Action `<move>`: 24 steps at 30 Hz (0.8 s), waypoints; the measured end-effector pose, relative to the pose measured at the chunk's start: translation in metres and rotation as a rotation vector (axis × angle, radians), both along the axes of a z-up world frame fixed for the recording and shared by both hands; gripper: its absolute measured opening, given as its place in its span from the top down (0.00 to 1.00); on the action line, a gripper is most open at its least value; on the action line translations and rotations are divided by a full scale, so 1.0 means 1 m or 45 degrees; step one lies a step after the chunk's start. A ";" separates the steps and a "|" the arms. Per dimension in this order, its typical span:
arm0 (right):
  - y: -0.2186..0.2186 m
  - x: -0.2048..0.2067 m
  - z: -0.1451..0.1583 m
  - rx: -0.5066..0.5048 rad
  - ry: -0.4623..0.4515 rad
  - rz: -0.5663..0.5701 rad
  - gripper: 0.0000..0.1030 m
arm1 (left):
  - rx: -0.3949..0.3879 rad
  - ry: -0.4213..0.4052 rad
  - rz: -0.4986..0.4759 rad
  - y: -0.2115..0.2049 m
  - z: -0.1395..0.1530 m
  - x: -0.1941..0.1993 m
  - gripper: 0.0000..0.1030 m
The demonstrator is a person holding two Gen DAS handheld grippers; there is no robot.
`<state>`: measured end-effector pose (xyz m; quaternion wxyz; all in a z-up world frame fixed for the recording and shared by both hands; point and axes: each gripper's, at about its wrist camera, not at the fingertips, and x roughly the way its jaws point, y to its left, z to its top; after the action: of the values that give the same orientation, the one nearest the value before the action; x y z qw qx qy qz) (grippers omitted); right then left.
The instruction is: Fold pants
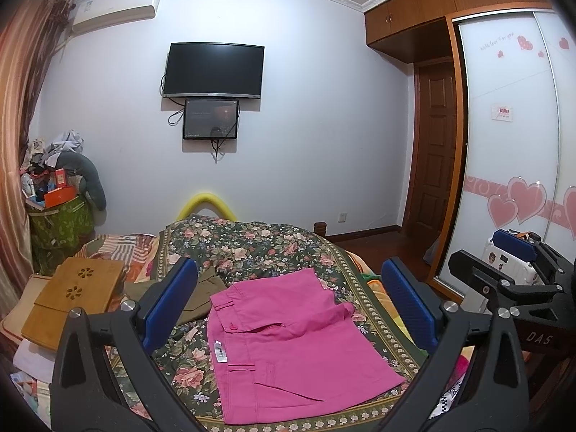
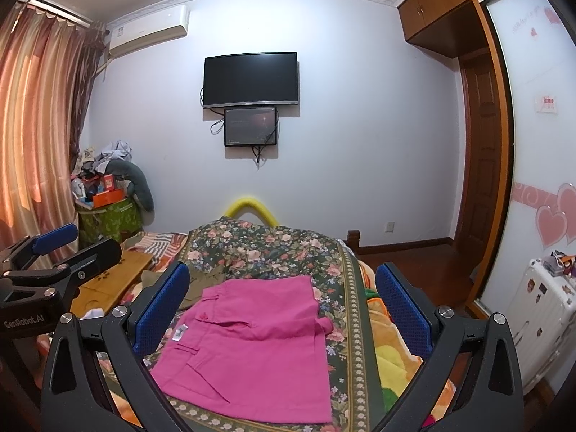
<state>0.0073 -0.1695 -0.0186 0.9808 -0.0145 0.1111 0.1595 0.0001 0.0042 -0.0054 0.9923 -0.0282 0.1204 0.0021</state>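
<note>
- Pink pants (image 1: 288,338) lying folded and compact on floral bedspread (image 1: 252,248), olive garment (image 1: 201,295) just beside.
- Left gripper (image 1: 288,306) raised above, spread wide, holding nothing.
- Right gripper (image 2: 282,311) likewise wide apart and empty.
- Likely tidying step: press edges flat, square corners, avoid dragging bedspread or disturbing olive garment.

Olive garment (image 1: 201,295) partly hidden behind the left tongs' pad (image 1: 172,302) (label print illegible)
</note>
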 end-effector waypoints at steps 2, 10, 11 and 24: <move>0.001 0.000 0.001 -0.001 -0.001 0.001 0.00 | -0.001 0.002 -0.002 0.001 0.000 0.000 0.00; 0.002 0.000 0.001 -0.003 -0.002 -0.001 0.00 | 0.000 0.001 -0.003 0.001 0.000 0.001 0.00; 0.001 0.000 0.001 -0.003 -0.001 -0.001 0.00 | 0.001 0.000 -0.003 0.001 0.001 0.000 0.00; 0.003 -0.001 0.002 -0.005 -0.004 0.004 0.00 | 0.000 0.004 -0.005 0.000 0.001 0.002 0.00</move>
<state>0.0060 -0.1666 -0.0165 0.9807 -0.0171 0.1099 0.1609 0.0019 0.0044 -0.0043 0.9921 -0.0281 0.1220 0.0000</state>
